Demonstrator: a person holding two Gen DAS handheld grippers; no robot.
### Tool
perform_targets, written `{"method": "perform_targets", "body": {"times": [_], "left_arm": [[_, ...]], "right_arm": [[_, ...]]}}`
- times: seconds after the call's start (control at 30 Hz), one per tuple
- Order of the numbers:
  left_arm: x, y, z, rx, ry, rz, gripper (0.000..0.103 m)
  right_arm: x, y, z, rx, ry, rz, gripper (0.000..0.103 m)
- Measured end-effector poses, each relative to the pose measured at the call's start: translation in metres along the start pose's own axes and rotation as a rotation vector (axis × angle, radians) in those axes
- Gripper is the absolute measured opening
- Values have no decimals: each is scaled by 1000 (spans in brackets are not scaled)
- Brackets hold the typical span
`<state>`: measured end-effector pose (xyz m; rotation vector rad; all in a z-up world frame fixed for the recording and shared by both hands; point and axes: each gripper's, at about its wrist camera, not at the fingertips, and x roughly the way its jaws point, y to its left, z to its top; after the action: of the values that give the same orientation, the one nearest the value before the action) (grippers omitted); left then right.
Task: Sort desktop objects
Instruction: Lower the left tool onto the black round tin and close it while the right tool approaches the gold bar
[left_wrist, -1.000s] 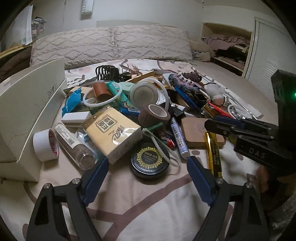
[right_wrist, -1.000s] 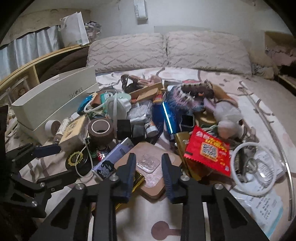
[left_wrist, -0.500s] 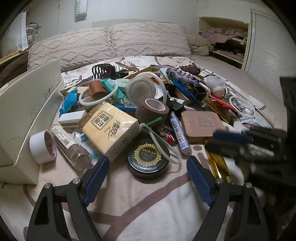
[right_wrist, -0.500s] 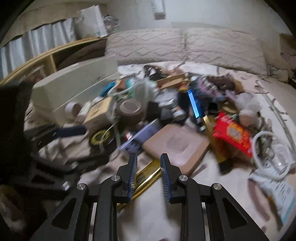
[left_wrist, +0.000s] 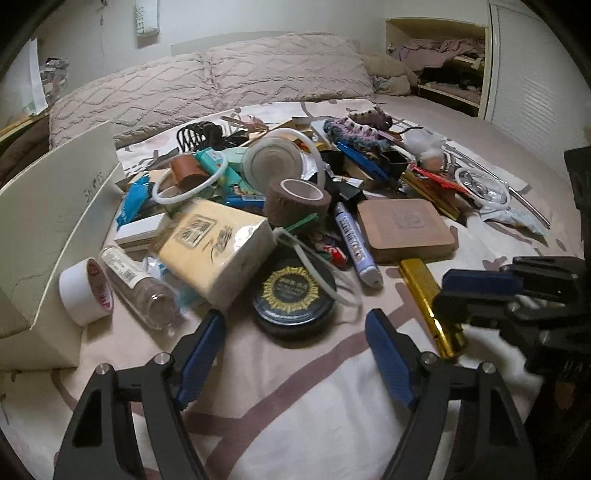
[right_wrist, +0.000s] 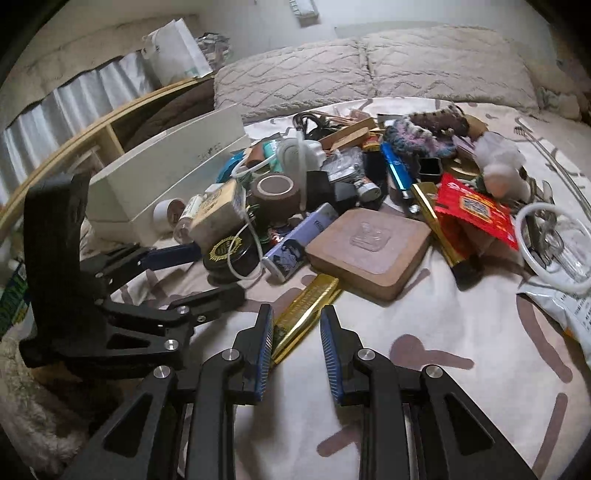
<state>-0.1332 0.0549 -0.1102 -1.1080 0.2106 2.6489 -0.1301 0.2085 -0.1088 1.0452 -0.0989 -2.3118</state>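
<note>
A heap of small desk items lies on a patterned bed sheet. My left gripper (left_wrist: 295, 347) hovers low at the heap's near edge, its jaws closing. A black round tin with a gold emblem (left_wrist: 293, 295) lies just ahead, partly between the blue pads (left_wrist: 199, 354), which do not touch it. My right gripper (right_wrist: 297, 325) is shut to a narrow gap, holding nothing. A gold bar (right_wrist: 306, 306) runs toward it, its near end lying by the left finger. In the left wrist view the right gripper (left_wrist: 447, 295) hangs over that gold bar (left_wrist: 424, 291).
A white open box (left_wrist: 44, 221) stands left of the heap. Near the tin lie a yellow tissue pack (left_wrist: 218, 247), a clear bottle (left_wrist: 140, 288), white tape (left_wrist: 85, 291), brown tape (left_wrist: 297, 201), a purple marker (left_wrist: 354, 247) and a wooden block (left_wrist: 404, 229). Pillows sit behind.
My right gripper slid left and down from over the wooden block to the gold bar's near end. The left gripper's jaws narrowed around the tin while that hand stayed put.
</note>
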Motion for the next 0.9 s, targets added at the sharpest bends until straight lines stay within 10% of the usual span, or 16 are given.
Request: {"method": "perform_targets", "body": {"times": [0.67,0.8,0.9], "left_arm": [[16,-2,9,12,10,-35,50],[10,0,6,-18,13,-56,50],[3,0,1,-23,15,-62,50]], "right_arm": [[-1,-11,1,53,31,31,28],[3,4,-1,-24,56,67,67],[6,19,-4,-103,64,28,76]]}}
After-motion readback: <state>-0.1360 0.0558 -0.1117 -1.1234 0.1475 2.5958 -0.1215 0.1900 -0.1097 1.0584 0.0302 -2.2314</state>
